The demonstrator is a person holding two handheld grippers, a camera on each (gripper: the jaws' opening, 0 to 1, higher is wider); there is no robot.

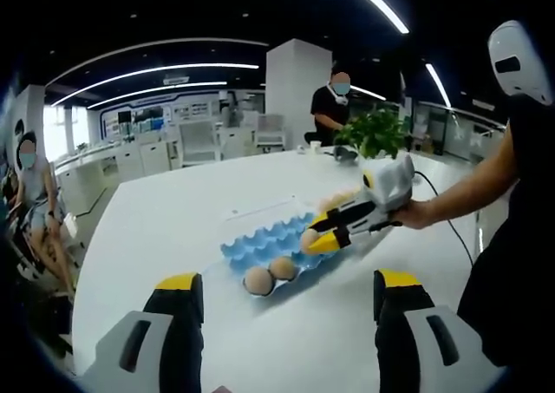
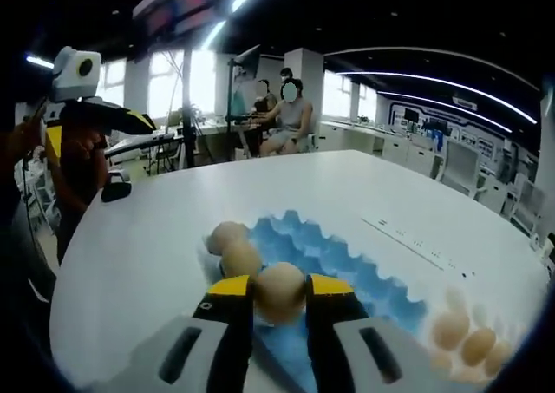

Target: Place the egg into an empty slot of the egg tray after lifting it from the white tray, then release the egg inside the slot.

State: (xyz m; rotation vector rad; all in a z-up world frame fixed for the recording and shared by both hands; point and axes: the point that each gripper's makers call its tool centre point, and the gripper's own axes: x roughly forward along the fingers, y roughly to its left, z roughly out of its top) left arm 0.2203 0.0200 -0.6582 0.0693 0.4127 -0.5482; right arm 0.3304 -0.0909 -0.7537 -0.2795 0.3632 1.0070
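A tan egg [image 2: 280, 299] sits clamped between the yellow-tipped jaws of my right gripper [image 2: 279, 288], which hangs just above the blue egg tray [image 2: 355, 267]. Two eggs [image 2: 234, 247] fill slots at that tray's far left end. From the left gripper view, the right gripper [image 1: 321, 234] reaches in from the right over the blue egg tray [image 1: 260, 247], holding the egg [image 1: 309, 238], with the two slotted eggs [image 1: 270, 274] at the near end. My left gripper [image 1: 288, 289] stands open and empty, well short of the tray.
Several loose eggs [image 2: 460, 334] lie on the white tray at the lower right. The round white table [image 1: 173, 219] carries a potted plant [image 1: 375, 133] at its far side. People sit and stand around the room. A person's arm [image 1: 468, 193] holds the right gripper.
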